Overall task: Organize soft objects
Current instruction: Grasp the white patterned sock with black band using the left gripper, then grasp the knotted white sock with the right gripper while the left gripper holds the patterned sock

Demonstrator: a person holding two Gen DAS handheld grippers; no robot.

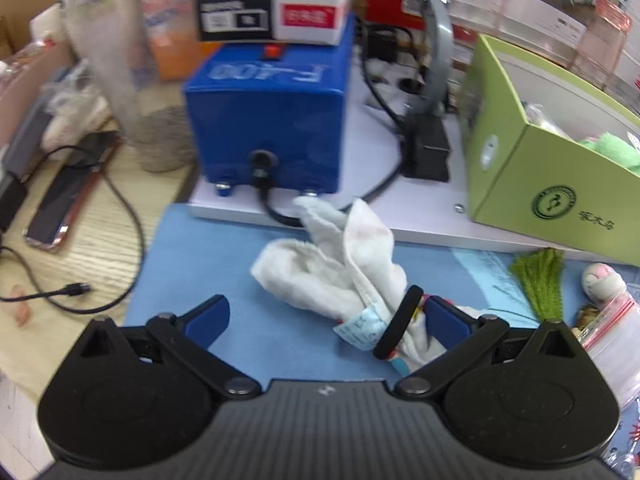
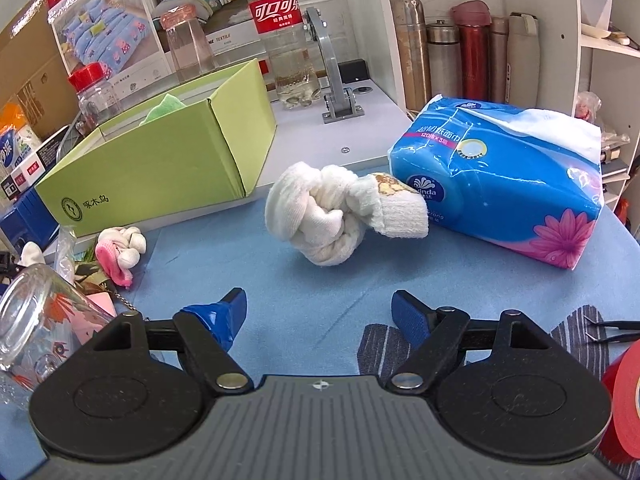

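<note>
The left gripper (image 1: pixel 326 314) gapes wide over a white cloth (image 1: pixel 340 264). The right gripper (image 2: pixel 320 312), wide and empty, is near a knotted sock (image 2: pixel 328 216).

Bright even indoor light, soft shadows, motion blur across the left view, fisheye-bent edges in both

Motion blur is smearing the blue metal machine (image 1: pixel 266 120) and its lettering. The green cardboard box (image 1: pixel 560 184) is running off the frame's right edge, hiding its contents.
</note>
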